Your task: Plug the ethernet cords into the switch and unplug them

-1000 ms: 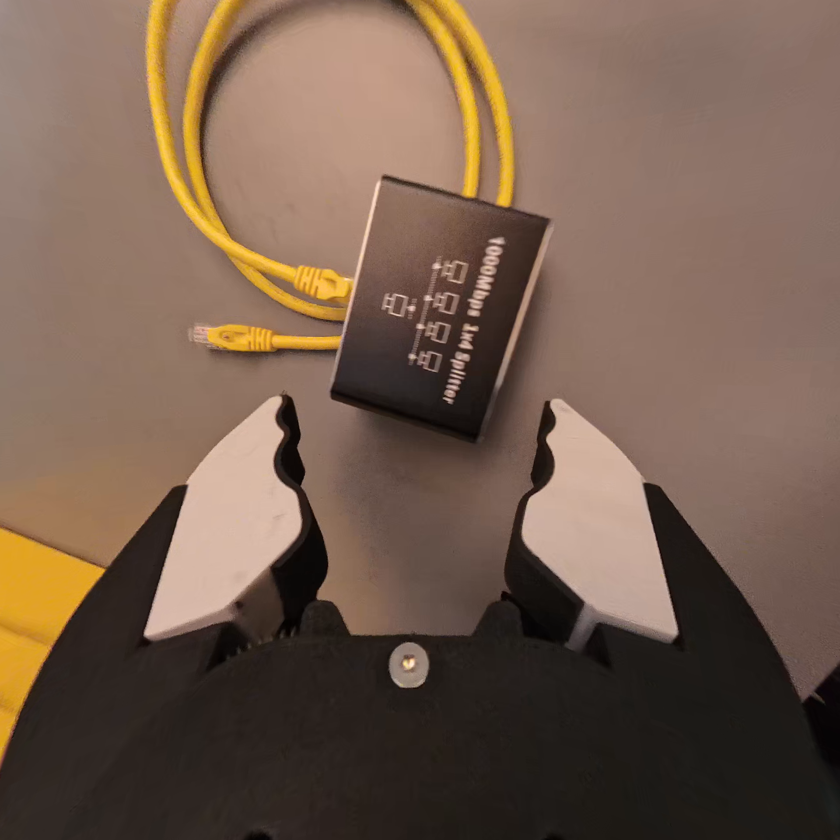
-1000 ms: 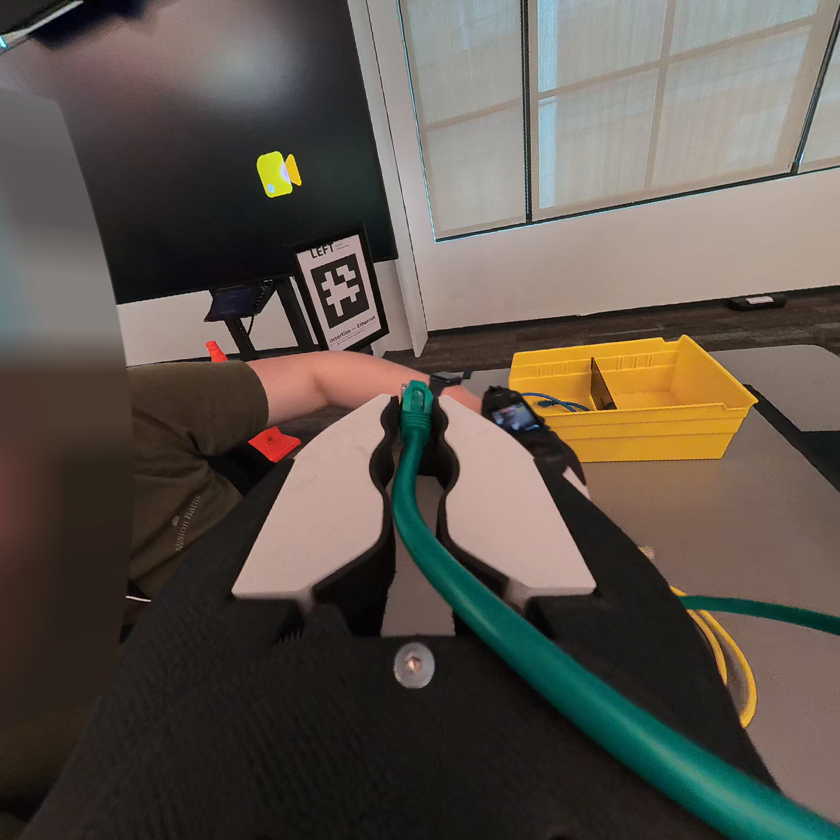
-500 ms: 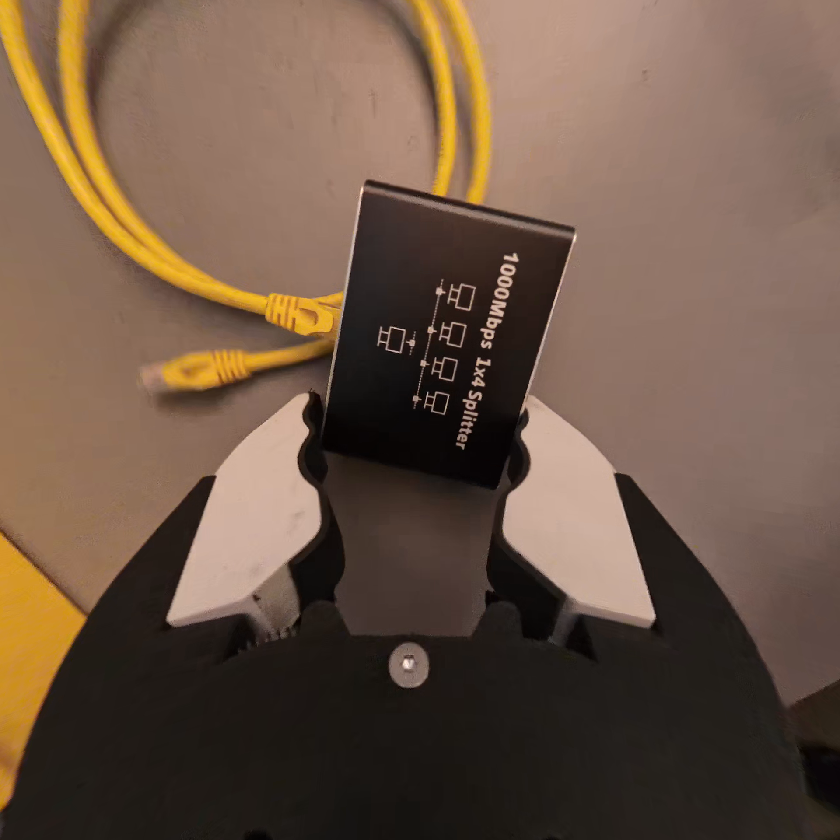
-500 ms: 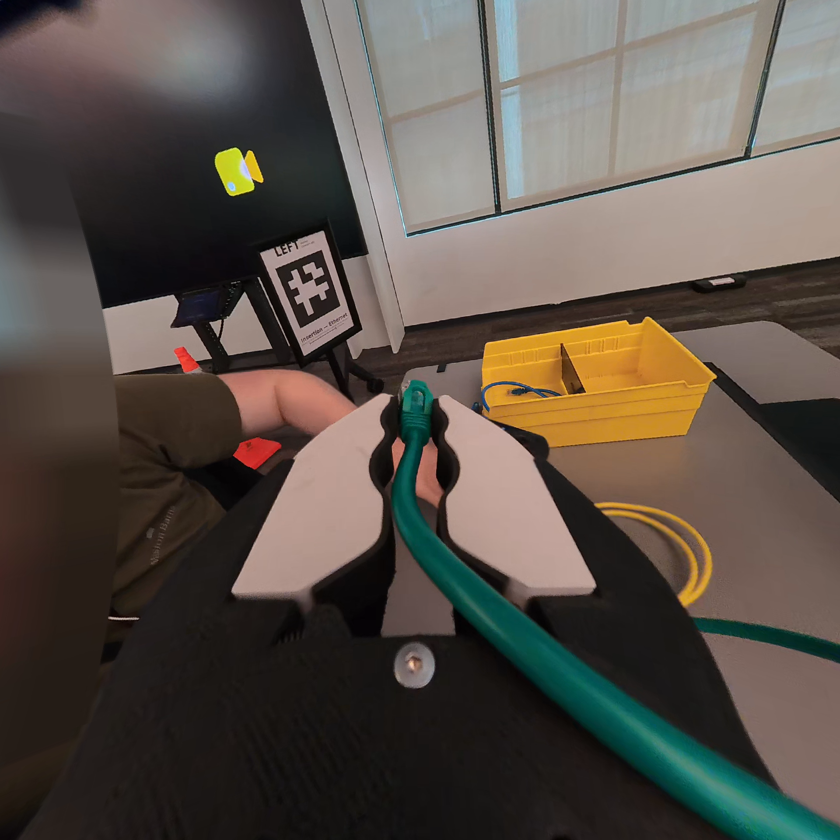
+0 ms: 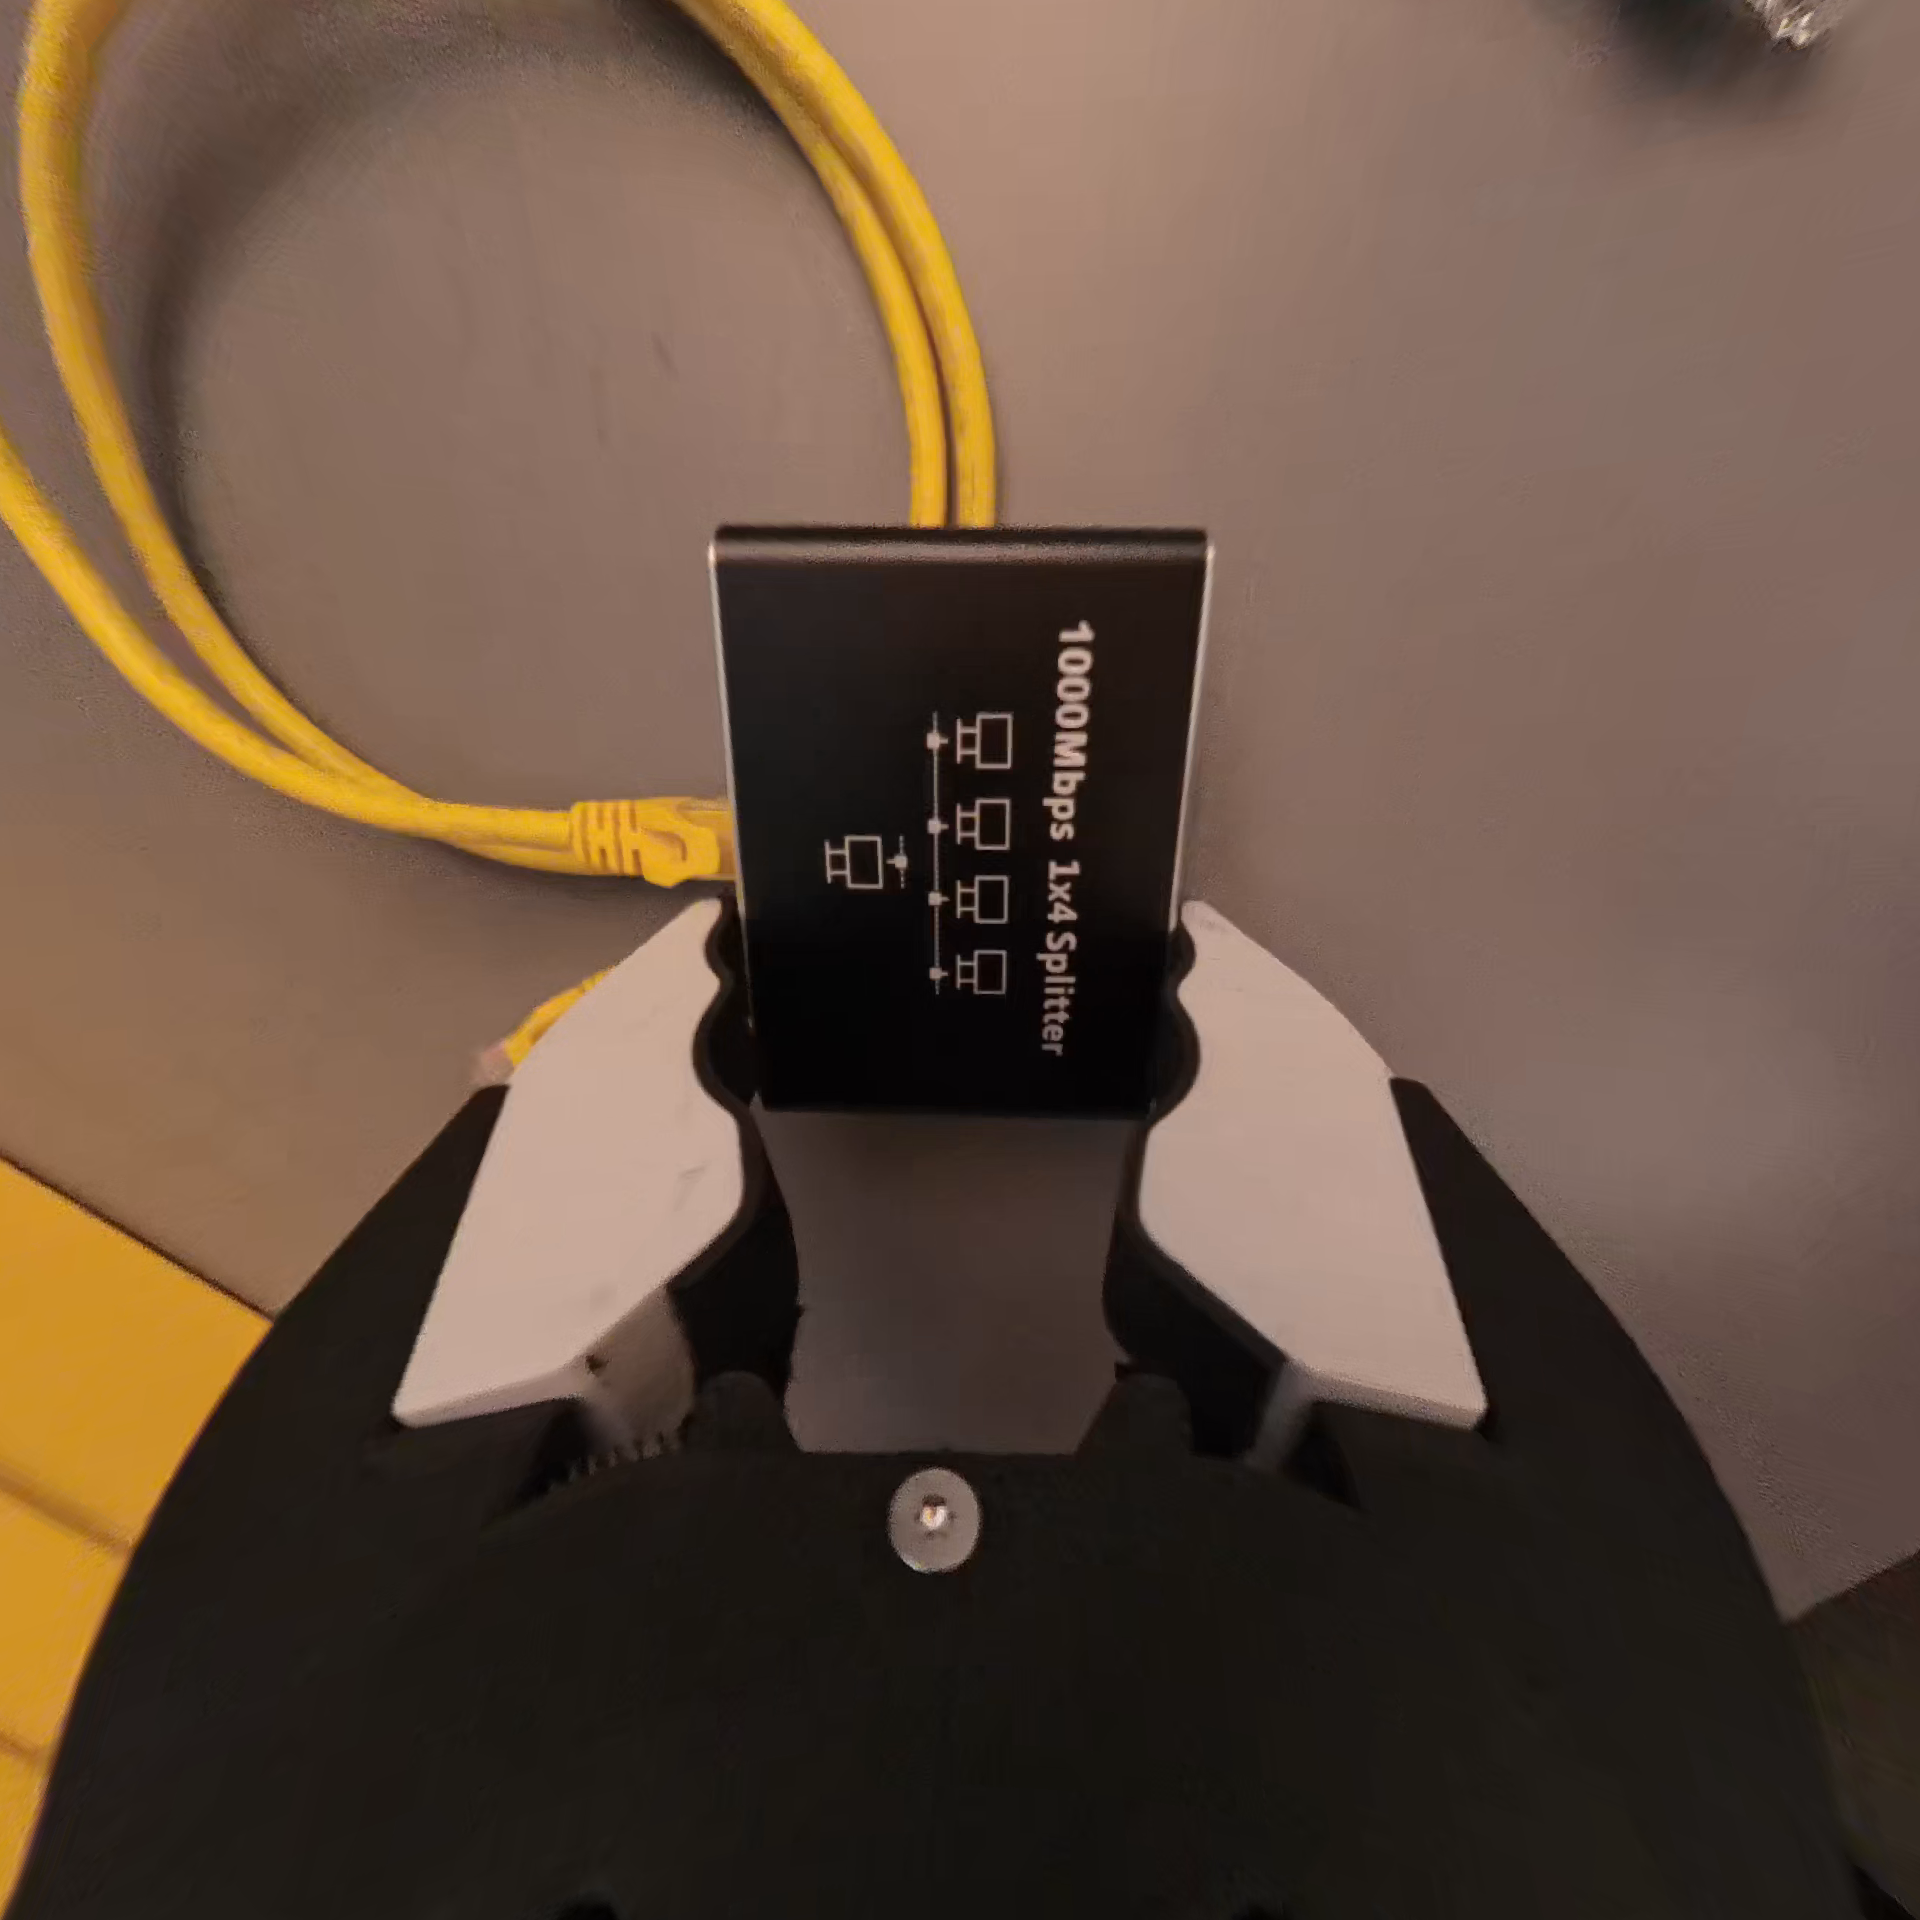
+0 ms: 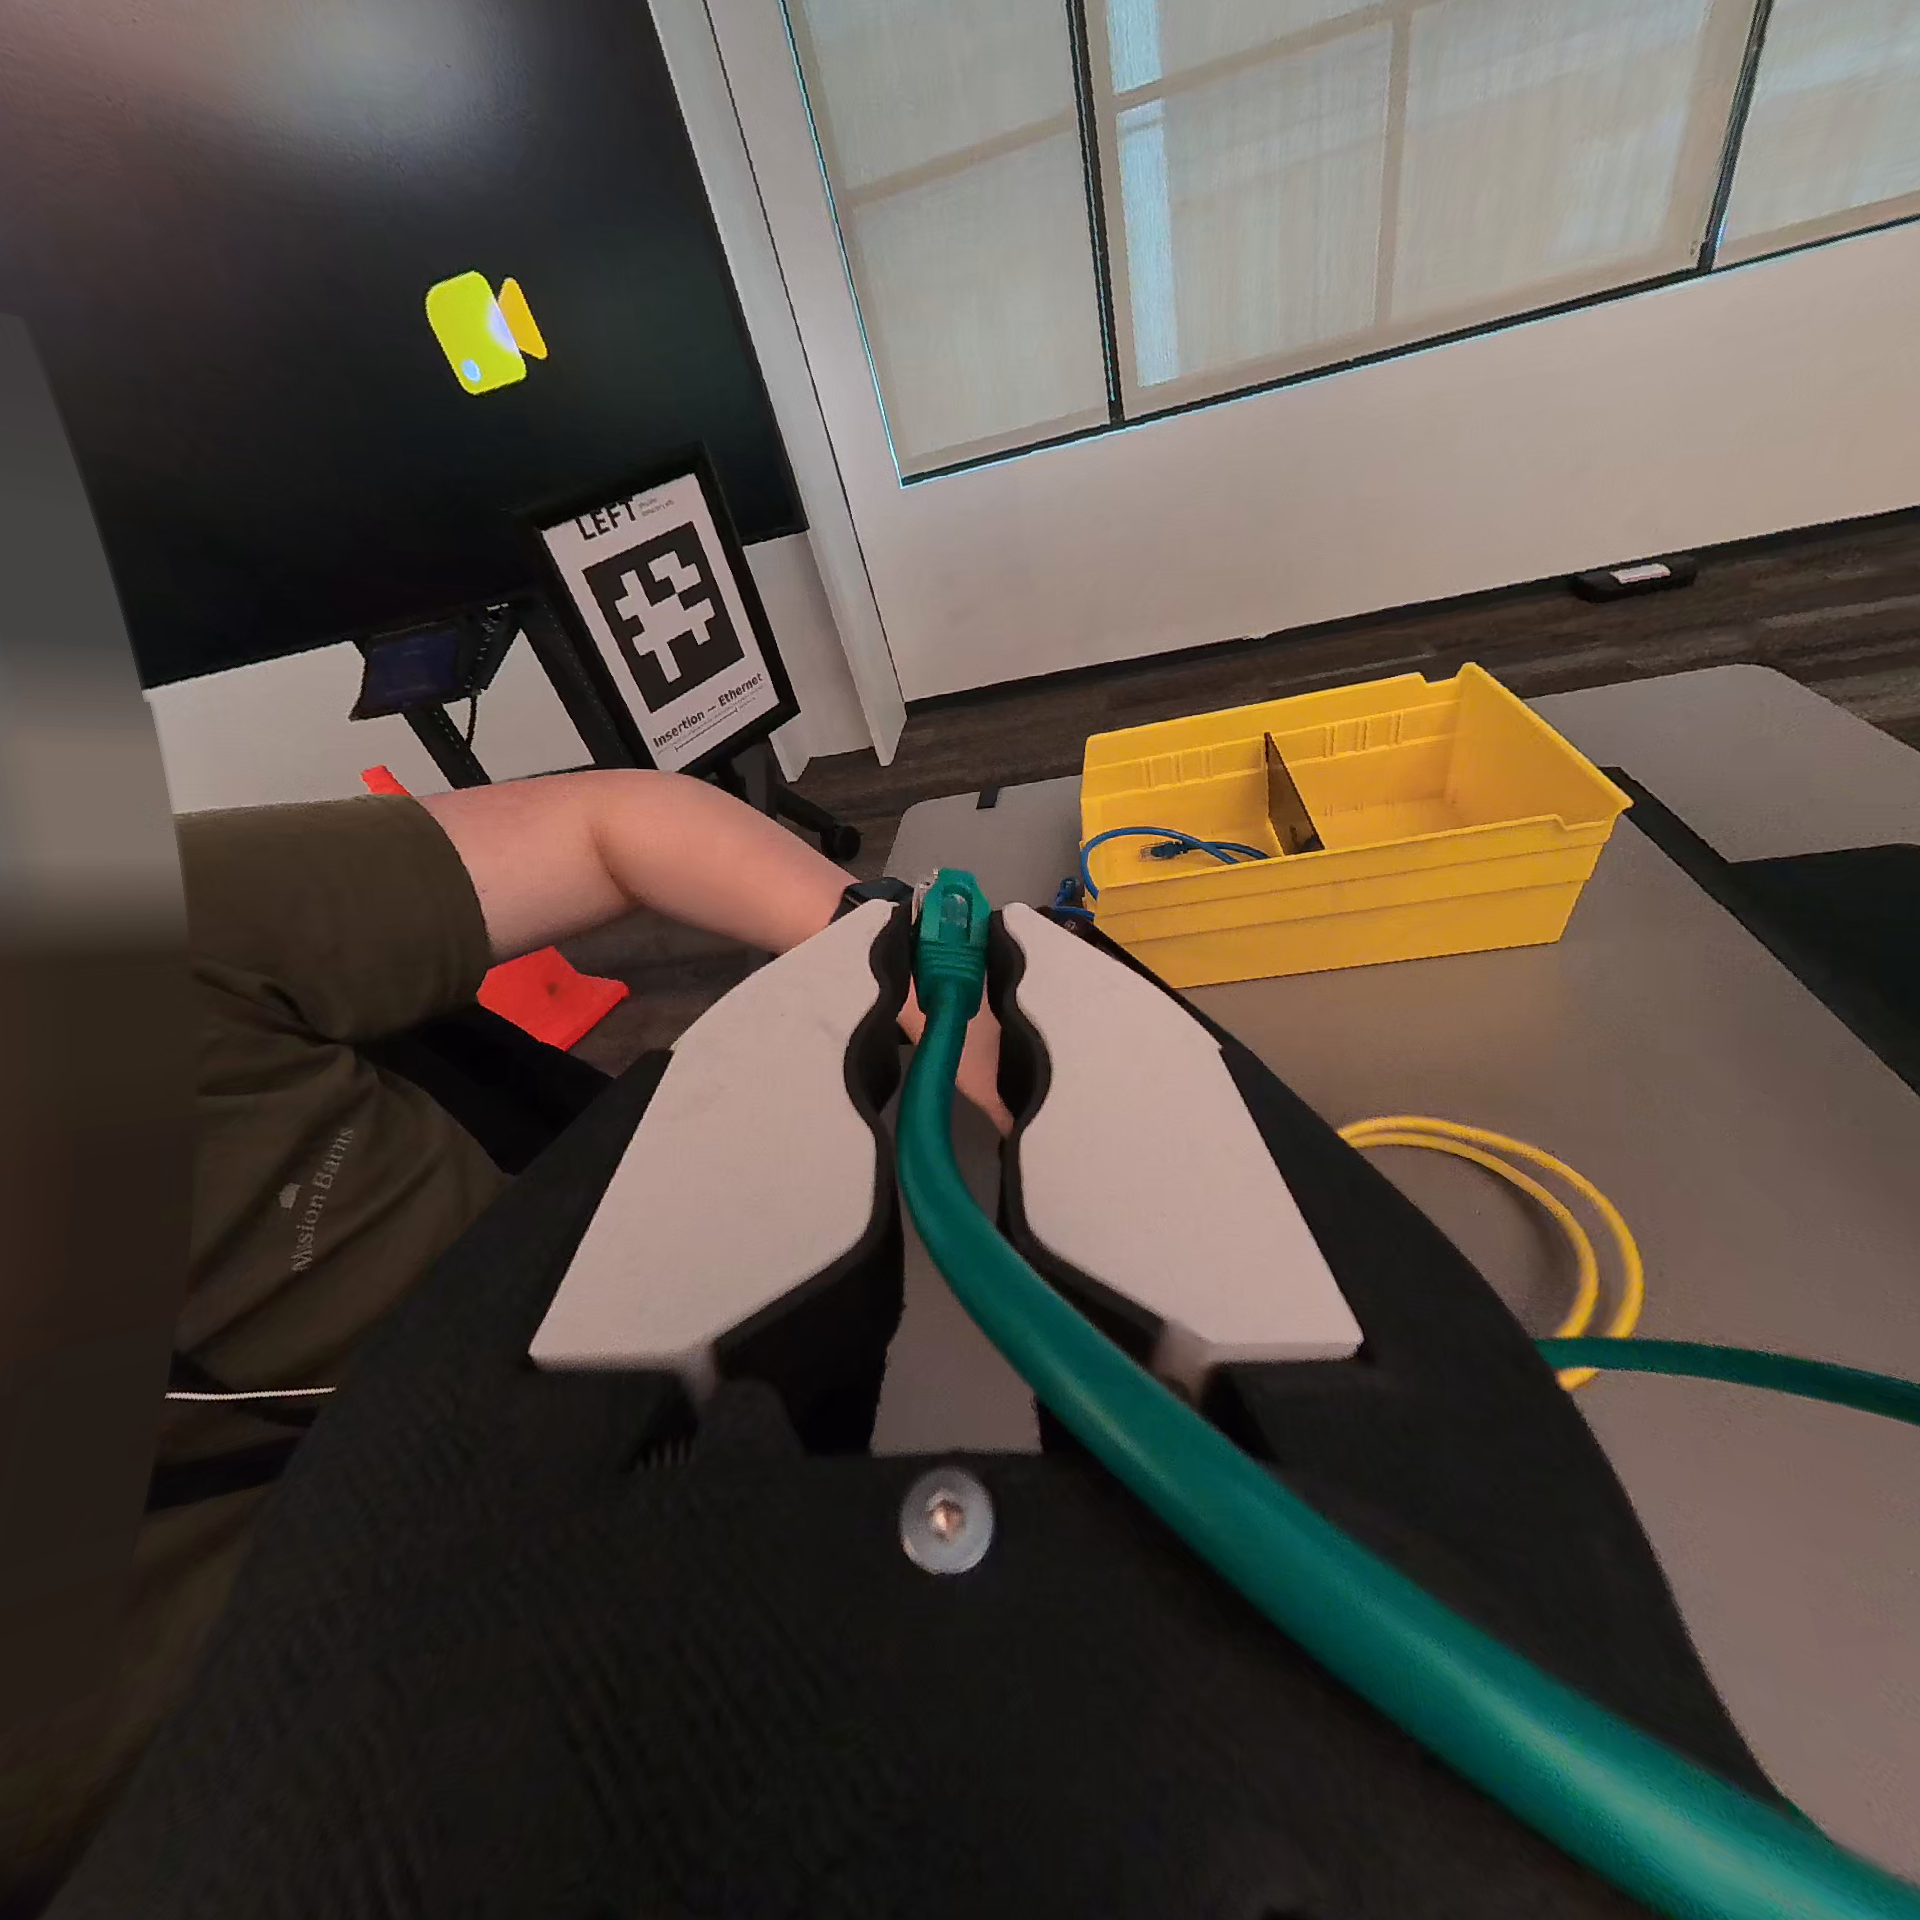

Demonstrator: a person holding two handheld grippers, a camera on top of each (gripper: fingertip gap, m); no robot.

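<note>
In the left wrist view a black switch box (image 5: 961, 821) lies on the grey table, and my left gripper (image 5: 954, 925) is shut on its near end, one finger on each side. A yellow cord (image 5: 156, 623) loops behind it; one yellow plug (image 5: 649, 840) sits at the box's left side, the other plug (image 5: 525, 1034) lies loose by my left finger. In the right wrist view my right gripper (image 6: 948, 920) is shut on a green cord (image 6: 1143, 1382), its plug (image 6: 948, 914) sticking out past the fingertips, held up in the air.
A yellow bin (image 6: 1340, 831) with a divider and a blue cord (image 6: 1164, 847) stands on the table beyond the right gripper. The yellow cord loop (image 6: 1527, 1205) lies to the right. A person's arm (image 6: 623, 852) reaches across at left. A yellow surface (image 5: 94, 1382) borders the left gripper.
My left gripper moved forward and closed on the switch box, which turned straight between the fingers. My right gripper kept hold of the green cord and shifted its view slightly.
</note>
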